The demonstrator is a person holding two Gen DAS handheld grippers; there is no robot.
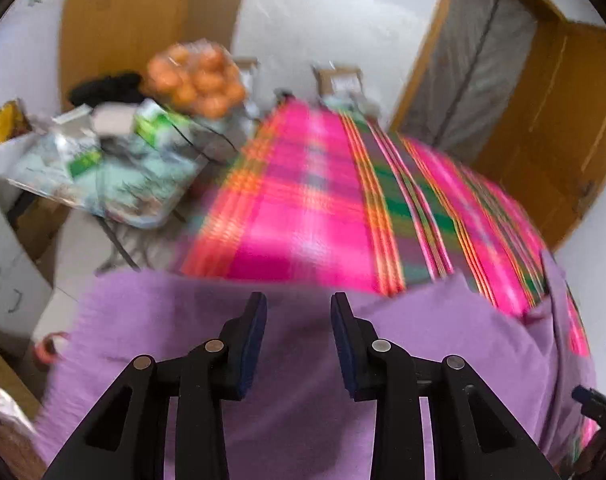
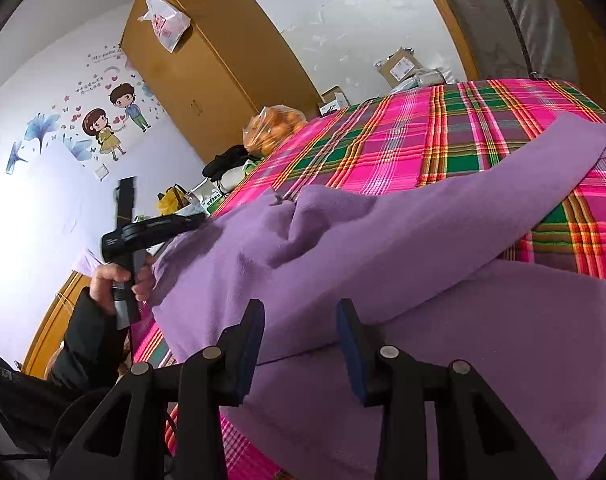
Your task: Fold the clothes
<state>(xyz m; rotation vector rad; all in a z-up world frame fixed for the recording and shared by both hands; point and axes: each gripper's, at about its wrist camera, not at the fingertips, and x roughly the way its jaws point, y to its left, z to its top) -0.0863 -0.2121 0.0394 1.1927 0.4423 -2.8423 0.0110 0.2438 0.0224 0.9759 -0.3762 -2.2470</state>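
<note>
Purple garment (image 2: 383, 240) spread on the bed's plaid sheet (image 2: 443, 132) for folding

Left gripper (image 1: 299, 328) and right gripper (image 2: 299, 336) both hover released above the fabric, nothing between the pads; one sleeve lies folded across the body, probably to square it.

A soft purple fleece garment (image 2: 383, 248) lies rumpled on the plaid-covered bed, one sleeve stretched outward.

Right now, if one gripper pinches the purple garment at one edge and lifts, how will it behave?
The purple garment is probably floppy: it already lies in soft folds on the plaid bedcover, so a one-edge lift would likely drape and trail. Its fuzzy, fleece-like surface suggests decent grip, not slippery. It looks bulky but probably light. Neither the left gripper nor the right gripper is pinching it.
</note>
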